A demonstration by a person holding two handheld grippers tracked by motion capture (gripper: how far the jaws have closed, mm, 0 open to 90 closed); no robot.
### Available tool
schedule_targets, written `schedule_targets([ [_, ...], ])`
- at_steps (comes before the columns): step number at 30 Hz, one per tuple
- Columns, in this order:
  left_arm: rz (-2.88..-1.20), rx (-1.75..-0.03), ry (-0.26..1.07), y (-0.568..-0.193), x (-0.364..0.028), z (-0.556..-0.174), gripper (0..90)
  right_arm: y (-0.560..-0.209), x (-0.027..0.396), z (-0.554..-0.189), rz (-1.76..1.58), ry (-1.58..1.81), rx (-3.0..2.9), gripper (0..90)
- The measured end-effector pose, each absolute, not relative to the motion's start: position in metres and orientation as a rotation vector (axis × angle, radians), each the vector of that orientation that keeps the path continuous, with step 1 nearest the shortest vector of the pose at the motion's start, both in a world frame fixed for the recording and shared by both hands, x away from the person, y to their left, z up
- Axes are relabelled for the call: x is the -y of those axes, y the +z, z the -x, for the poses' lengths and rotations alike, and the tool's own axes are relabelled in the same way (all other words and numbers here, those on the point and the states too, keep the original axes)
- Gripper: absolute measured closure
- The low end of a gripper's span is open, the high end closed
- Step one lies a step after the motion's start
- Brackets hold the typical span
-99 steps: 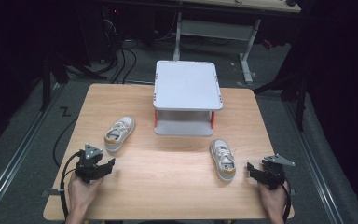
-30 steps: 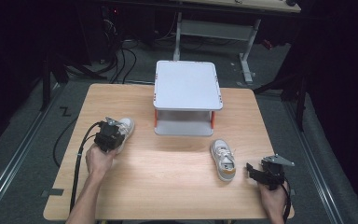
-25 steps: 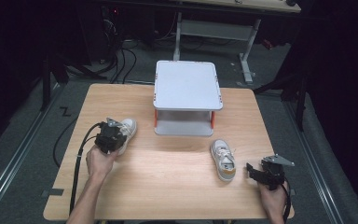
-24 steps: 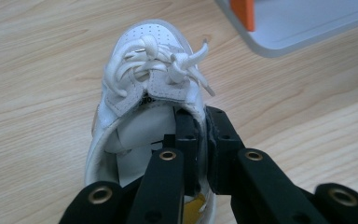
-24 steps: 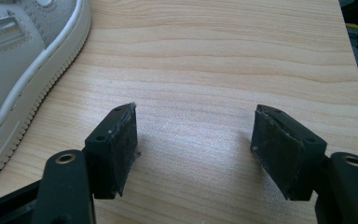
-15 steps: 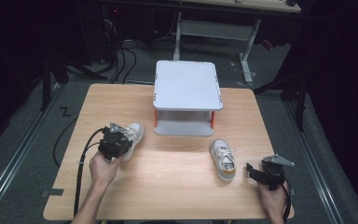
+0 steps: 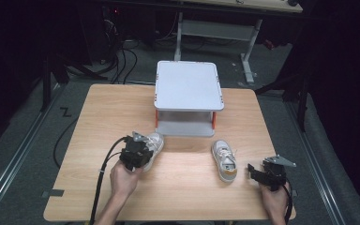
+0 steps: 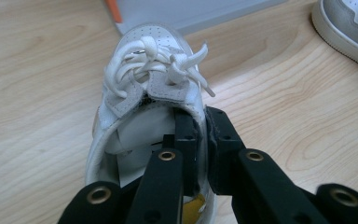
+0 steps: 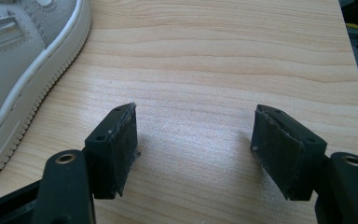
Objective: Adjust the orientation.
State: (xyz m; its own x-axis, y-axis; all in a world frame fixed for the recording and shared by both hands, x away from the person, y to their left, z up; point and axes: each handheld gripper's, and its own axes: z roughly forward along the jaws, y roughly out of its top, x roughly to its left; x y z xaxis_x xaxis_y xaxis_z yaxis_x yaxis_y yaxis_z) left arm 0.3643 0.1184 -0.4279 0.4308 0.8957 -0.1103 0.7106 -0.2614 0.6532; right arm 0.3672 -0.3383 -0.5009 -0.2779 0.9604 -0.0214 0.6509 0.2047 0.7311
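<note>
Left gripper (image 8: 199,140) clenched on the collar of a white shoe (image 8: 142,93), right gripper (image 9: 193,140) released over bare table (image 9: 223,65), second shoe (image 9: 18,60) beside its left jaw

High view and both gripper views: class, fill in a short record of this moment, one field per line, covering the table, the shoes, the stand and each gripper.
Surface: wooden table
Stand: white two-tier stand at the table's far middle
Left shoe: white laced shoe, near the stand's front left corner
Right shoe: white shoe, lying free on the table
Left gripper: jaws closed on the left shoe's collar wall
Right gripper: jaws open, over bare wood beside the right shoe
</note>
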Motion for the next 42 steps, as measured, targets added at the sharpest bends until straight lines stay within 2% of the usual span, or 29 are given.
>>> schedule_targets([
  [4, -2.022, -1.381, 0.345, -0.434, -0.102, -0.365, 83.2, -0.501, 0.338, -0.367, -1.495, 0.853, -2.006, 31.6],
  [8, -2.011, -1.387, 0.376, -0.433, -0.082, -0.363, 83.3, -0.501, 0.338, -0.367, -1.495, 0.853, -2.006, 31.6],
  [17, -2.072, -1.35, 0.408, -0.437, -0.037, -0.371, 82.3, -0.501, 0.338, -0.367, -1.493, 0.853, -2.007, 31.6],
  [24, -2.101, -1.307, 0.264, -0.446, -0.024, -0.376, 77.0, -0.501, 0.338, -0.367, -1.493, 0.855, -2.008, 31.6],
  [28, -2.094, -1.294, 0.241, -0.447, -0.025, -0.378, 75.2, -0.501, 0.338, -0.367, -1.493, 0.854, -2.007, 31.6],
  [31, -2.105, -1.264, 0.229, -0.448, -0.026, -0.377, 72.6, -0.501, 0.338, -0.367, -1.493, 0.854, -2.007, 31.6],
  [36, -2.106, -1.223, 0.196, -0.448, -0.028, -0.378, 62.0, -0.501, 0.338, -0.367, -1.493, 0.854, -2.007, 31.6],
  [37, -2.105, -1.213, 0.182, -0.448, -0.028, -0.378, 56.4, -0.501, 0.338, -0.367, -1.493, 0.854, -2.007, 31.6],
  [42, -2.087, -1.192, 0.162, -0.449, -0.029, -0.377, 49.6, -0.501, 0.338, -0.367, -1.493, 0.854, -2.007, 31.6],
])
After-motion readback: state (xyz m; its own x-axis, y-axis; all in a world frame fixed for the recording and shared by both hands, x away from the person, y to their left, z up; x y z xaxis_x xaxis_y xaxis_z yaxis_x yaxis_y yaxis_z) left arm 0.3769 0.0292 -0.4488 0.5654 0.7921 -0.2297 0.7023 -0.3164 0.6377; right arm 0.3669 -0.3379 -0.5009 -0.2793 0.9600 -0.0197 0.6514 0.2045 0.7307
